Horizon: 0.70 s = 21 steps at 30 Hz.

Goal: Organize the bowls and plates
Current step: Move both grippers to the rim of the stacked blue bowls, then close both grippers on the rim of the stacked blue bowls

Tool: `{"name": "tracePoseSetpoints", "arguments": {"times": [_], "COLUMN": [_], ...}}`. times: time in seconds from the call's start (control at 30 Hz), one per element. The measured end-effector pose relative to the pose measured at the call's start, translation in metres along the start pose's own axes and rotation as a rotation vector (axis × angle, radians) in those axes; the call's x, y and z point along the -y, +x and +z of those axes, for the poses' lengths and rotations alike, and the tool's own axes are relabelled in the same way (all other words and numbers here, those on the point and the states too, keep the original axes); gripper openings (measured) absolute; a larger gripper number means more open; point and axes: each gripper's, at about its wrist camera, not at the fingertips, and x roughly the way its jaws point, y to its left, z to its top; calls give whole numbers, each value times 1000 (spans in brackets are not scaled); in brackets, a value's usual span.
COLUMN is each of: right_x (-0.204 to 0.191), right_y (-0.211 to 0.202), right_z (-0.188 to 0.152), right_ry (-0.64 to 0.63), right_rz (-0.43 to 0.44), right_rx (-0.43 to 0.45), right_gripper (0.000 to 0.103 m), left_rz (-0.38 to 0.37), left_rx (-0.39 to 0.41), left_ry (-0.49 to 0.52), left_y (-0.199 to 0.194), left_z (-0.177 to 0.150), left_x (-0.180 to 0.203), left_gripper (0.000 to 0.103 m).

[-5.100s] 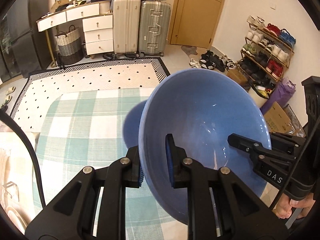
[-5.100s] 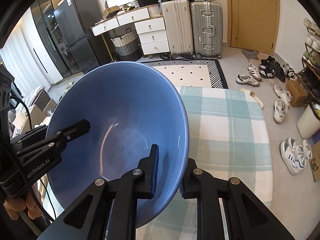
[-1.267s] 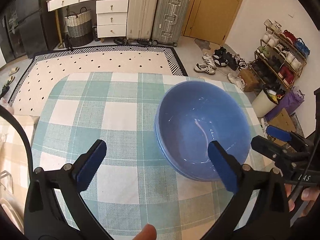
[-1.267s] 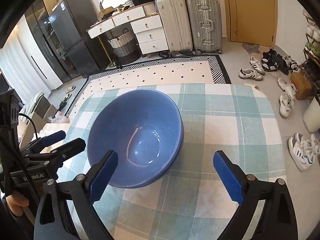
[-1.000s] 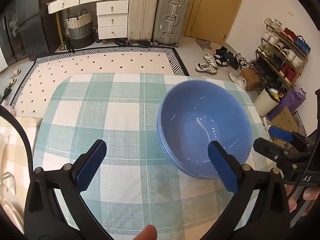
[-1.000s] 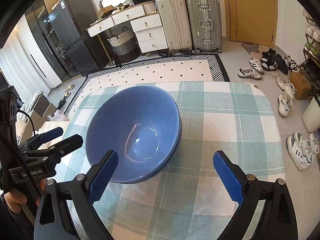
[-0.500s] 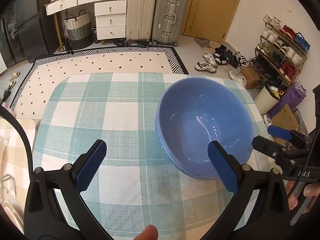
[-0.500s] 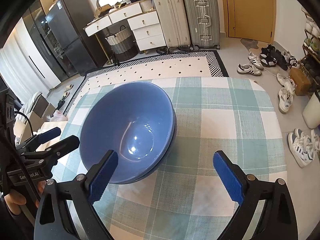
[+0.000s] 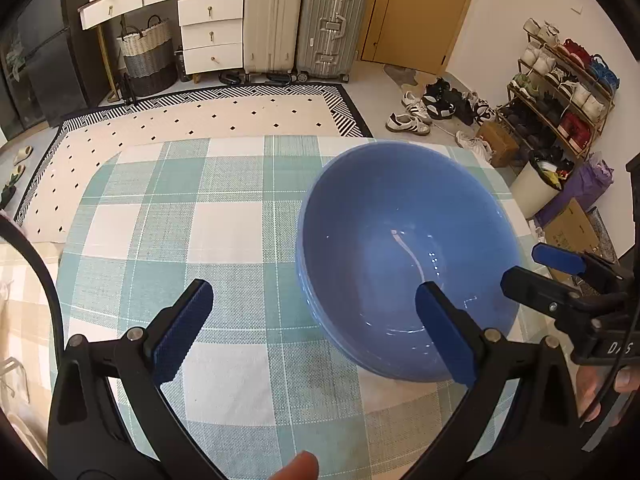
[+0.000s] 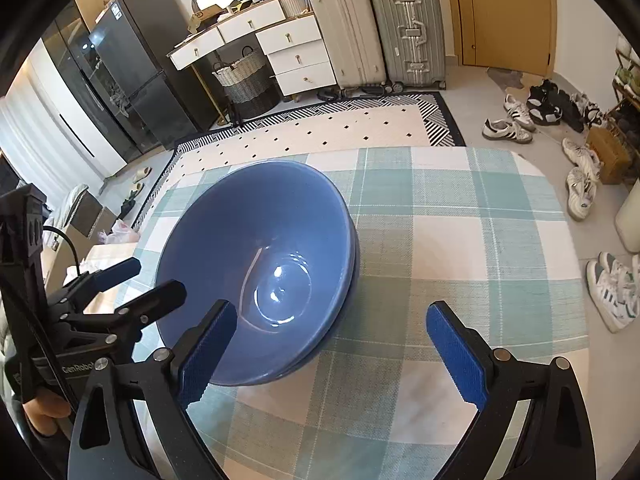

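- Left gripper (image 9: 314, 320): jaws spread wide and empty, hovering above the checked tablecloth (image 9: 208, 240); its right finger overlapped the bowl's near rim in the left wrist view, contact not discernible.
- Blue bowls (image 9: 404, 248): a nested stack, with a second rim visible beneath the top one, stood upright on the right half of the table, nothing inside but a glossy highlight. Judged glazed ceramic: rigid, fairly heavy, slippery and chippable; best pinched across the rim wall, one finger inside and one outside.
- Right gripper (image 10: 332, 344): jaws likewise released and empty, its left finger just beside the stack's right side.
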Motion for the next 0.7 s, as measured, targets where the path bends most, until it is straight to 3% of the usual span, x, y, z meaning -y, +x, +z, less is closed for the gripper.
{"name": "tracePoseSetpoints", "arguments": {"times": [0.53, 0.7], "right_x": [4, 6], "right_y": [34, 41], "right_z": [6, 6], "right_ry": [14, 15], "right_rz": [29, 25], "right_rx": [-50, -64], "right_gripper": [97, 93], "left_rz": [-16, -17], "left_rx": [-31, -44], "left_ry": [-6, -15], "left_y": [38, 49], "left_z": [5, 6], "left_x": [-7, -11], "left_gripper": [95, 91]}}
